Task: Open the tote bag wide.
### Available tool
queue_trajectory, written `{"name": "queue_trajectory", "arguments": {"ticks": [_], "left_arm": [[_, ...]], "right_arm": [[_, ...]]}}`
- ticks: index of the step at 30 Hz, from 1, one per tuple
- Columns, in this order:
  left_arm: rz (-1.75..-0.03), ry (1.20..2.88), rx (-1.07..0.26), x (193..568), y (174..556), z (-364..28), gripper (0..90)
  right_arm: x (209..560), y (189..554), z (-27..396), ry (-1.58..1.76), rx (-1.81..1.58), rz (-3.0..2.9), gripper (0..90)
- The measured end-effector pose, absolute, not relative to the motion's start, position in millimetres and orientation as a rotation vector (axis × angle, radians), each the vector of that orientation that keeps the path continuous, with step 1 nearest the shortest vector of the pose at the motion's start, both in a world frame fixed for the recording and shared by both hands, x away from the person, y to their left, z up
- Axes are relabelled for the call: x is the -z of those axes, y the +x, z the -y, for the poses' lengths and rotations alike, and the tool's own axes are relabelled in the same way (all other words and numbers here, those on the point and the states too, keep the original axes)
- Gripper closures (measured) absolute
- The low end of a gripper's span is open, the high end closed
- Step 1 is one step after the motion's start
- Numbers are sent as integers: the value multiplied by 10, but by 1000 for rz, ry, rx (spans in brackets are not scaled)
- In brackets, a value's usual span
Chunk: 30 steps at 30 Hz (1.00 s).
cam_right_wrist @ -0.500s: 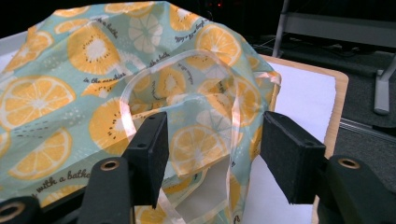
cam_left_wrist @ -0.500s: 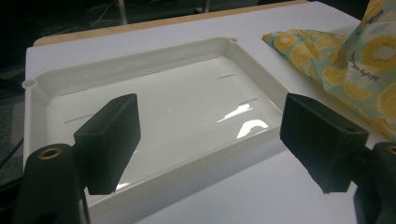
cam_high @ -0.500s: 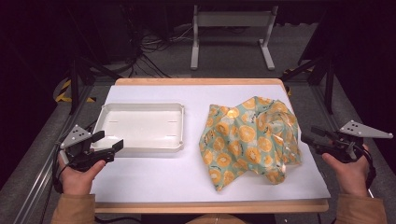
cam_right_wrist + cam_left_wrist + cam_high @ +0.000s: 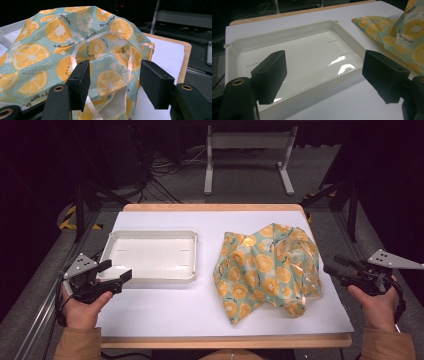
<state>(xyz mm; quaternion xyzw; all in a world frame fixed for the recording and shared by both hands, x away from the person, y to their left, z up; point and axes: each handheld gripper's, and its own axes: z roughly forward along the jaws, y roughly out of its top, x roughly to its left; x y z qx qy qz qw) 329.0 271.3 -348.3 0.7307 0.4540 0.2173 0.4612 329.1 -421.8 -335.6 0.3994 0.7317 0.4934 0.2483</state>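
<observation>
Dark room | white tabletop (image 4: 165, 305) | wooden edge | cabled floor (image 4: 160, 175)

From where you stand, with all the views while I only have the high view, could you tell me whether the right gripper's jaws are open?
Observer: Yes, the right gripper stands open, the fruit-print cloth bag just ahead of it, unpinched.
Operator: Can you see a handle?
Observer: A pale ribbon strap loops across the bag right ahead of the jaws.
Operator: And the left one, please?
Observer: The left gripper is open too, facing the white tray, whose glossy floor bears two pairs of short slots.
</observation>
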Motion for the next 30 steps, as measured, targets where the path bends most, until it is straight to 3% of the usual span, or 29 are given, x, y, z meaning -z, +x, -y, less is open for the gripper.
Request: {"name": "queue_trajectory", "arguments": {"ticks": [30], "left_arm": [[-1110, 1815, -523, 3486, 3303, -2682, 202]], "right_arm": [[3426, 3315, 4202, 1066, -1290, -2053, 390]]}}
